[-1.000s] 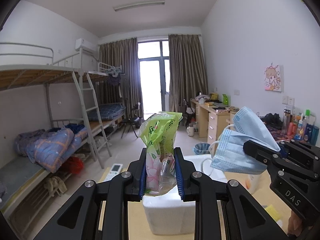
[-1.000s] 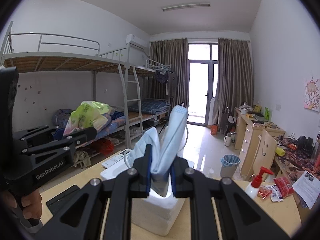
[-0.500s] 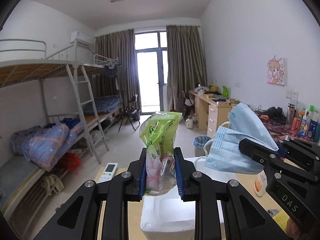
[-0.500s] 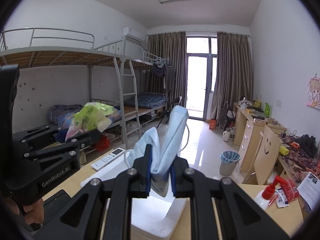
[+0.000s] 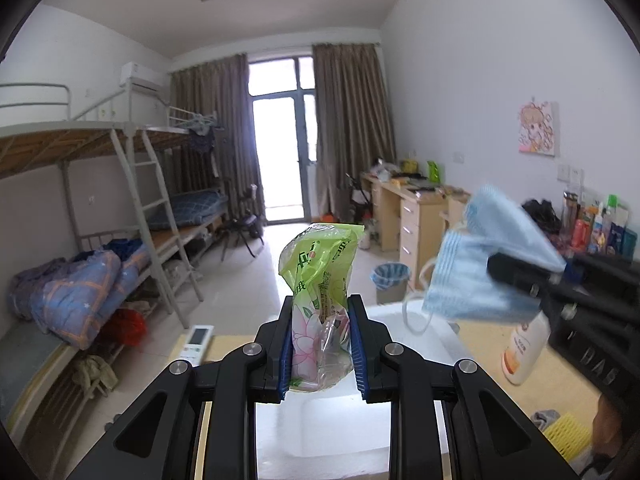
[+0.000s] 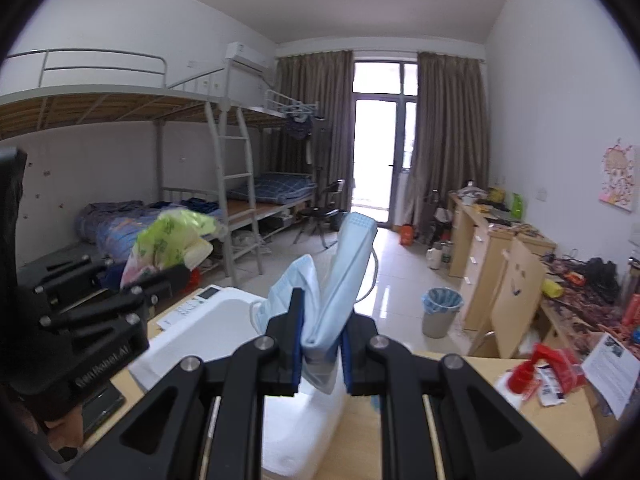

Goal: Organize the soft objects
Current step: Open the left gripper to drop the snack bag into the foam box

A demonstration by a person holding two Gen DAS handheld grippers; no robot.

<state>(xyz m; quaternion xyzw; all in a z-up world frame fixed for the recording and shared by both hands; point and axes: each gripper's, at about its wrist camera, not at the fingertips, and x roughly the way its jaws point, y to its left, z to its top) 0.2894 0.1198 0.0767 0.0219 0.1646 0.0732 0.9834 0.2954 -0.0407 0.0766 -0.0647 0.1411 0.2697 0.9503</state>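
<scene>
My left gripper (image 5: 320, 344) is shut on a green and pink plastic tissue pack (image 5: 320, 292), held upright above a white foam box (image 5: 320, 420). My right gripper (image 6: 320, 348) is shut on a folded light blue face mask (image 6: 340, 280), held above the same white foam box (image 6: 200, 332). In the left wrist view the mask (image 5: 480, 276) and right gripper show at the right. In the right wrist view the tissue pack (image 6: 168, 240) and left gripper show at the left.
The wooden table (image 5: 560, 380) holds a lotion bottle (image 5: 524, 352), a yellow sponge (image 5: 568, 434) and a remote control (image 5: 196, 340). A red-pump bottle (image 6: 524, 376) and papers (image 6: 612, 368) lie at the right. Bunk beds stand at the left, desks and a bin (image 6: 440, 308) at the right.
Both grippers have risen and drawn back a little with their loads still held. More of the foam box and table shows below. The mask appears blurred from motion.
</scene>
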